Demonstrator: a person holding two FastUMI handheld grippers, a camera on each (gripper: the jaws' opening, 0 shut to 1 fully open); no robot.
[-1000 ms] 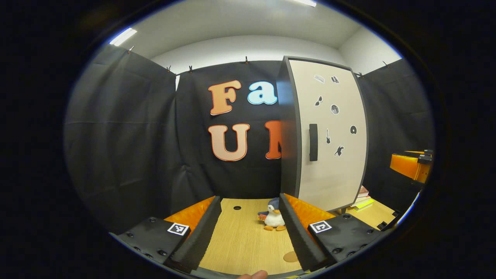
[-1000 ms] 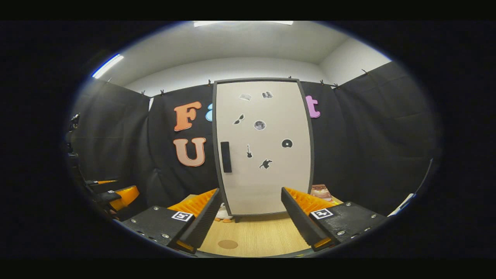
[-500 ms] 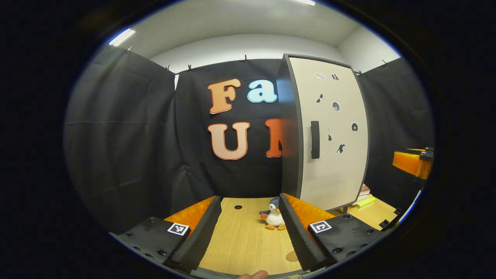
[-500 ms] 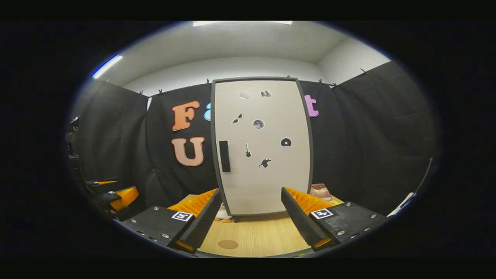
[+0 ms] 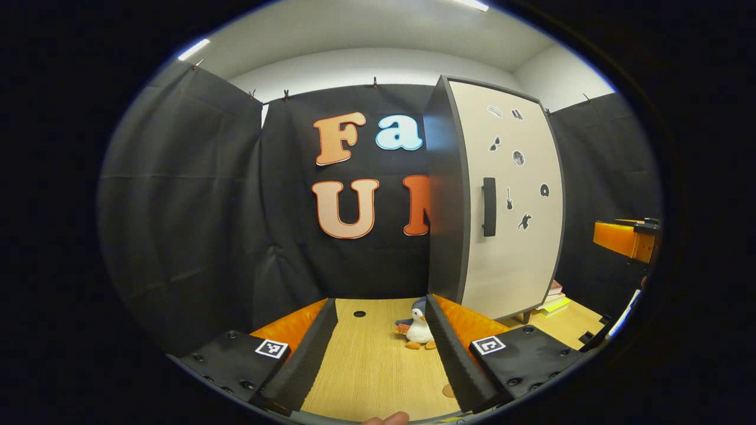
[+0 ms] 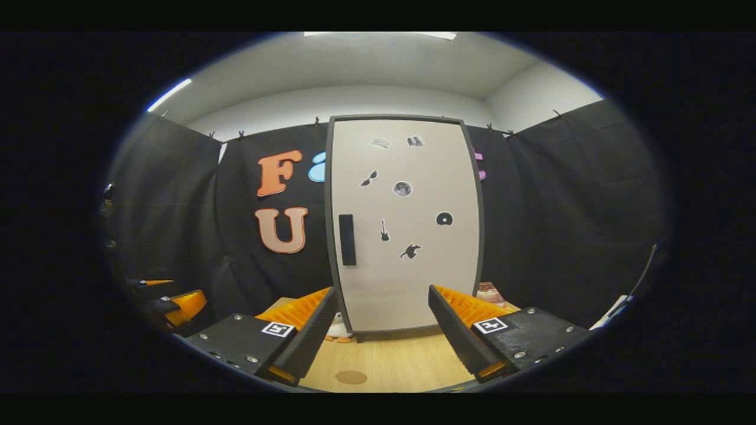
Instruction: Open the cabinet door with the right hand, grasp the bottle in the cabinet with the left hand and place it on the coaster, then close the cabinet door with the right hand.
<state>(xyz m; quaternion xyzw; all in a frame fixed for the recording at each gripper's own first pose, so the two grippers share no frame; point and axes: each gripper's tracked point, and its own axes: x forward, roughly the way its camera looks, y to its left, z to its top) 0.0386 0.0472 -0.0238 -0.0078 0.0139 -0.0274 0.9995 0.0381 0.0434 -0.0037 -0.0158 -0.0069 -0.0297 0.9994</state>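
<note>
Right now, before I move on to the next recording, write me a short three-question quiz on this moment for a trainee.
1. True or false: the cabinet door is shut.
2. What stands on the table beside the cabinet's left side in the left gripper view?
A. a mug
B. a penguin plush toy
C. a bowl
3. Fill in: the right gripper faces the door with its fingers ____ and nothing between them.

Key
1. True: the door lies flush, its handle untouched.
2. B: the penguin plush toy.
3. Apart. The left gripper is open too, and the coaster lies bare on the table.
</note>
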